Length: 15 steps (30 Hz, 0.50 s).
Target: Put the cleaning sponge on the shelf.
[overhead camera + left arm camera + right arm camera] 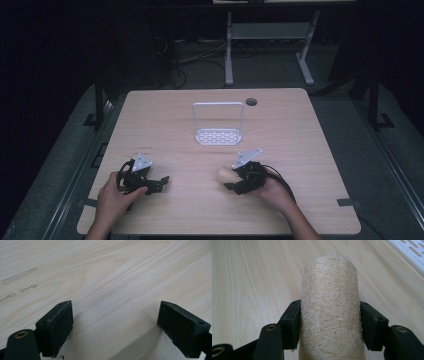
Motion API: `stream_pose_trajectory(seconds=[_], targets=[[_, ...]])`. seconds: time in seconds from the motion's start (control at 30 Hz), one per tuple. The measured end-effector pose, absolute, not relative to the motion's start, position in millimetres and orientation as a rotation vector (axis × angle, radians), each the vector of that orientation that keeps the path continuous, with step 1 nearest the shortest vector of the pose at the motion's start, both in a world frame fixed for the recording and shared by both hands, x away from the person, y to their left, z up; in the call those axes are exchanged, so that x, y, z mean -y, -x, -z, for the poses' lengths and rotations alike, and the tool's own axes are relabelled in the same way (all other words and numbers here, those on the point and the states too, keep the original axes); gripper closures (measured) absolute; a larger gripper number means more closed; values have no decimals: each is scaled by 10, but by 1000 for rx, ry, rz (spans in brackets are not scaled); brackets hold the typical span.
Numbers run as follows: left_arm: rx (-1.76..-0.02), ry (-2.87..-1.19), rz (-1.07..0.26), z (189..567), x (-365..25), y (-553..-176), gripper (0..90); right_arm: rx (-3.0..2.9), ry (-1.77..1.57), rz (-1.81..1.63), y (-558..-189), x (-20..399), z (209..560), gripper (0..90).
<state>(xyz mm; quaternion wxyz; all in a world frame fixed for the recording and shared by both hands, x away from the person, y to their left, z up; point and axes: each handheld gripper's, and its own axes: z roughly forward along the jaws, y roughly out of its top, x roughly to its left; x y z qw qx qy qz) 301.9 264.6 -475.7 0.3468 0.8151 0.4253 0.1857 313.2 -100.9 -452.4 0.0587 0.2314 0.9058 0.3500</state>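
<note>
- Loofah (329, 307) sits clamped in your right gripper (329, 322), carry step I'd say.
- Left gripper (115, 325) gapes, nothing between.
- Next, probably swing toward the white rack (218, 125) ahead.

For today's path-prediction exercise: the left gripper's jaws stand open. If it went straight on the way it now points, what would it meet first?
Probably just the table. The left gripper has only bare wood ahead between its open jaws. In the high view it points roughly toward the right gripper holding the loofah, but depth is unclear.
</note>
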Motion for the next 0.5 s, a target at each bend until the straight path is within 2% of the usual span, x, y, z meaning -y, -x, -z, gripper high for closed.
stream_pose_trajectory(seconds=[0.5], targets=[[-1103,-2115,-482,4757,-2647,-3019,127,-2675,-792,-1066,-3283,1091,4461,409]])
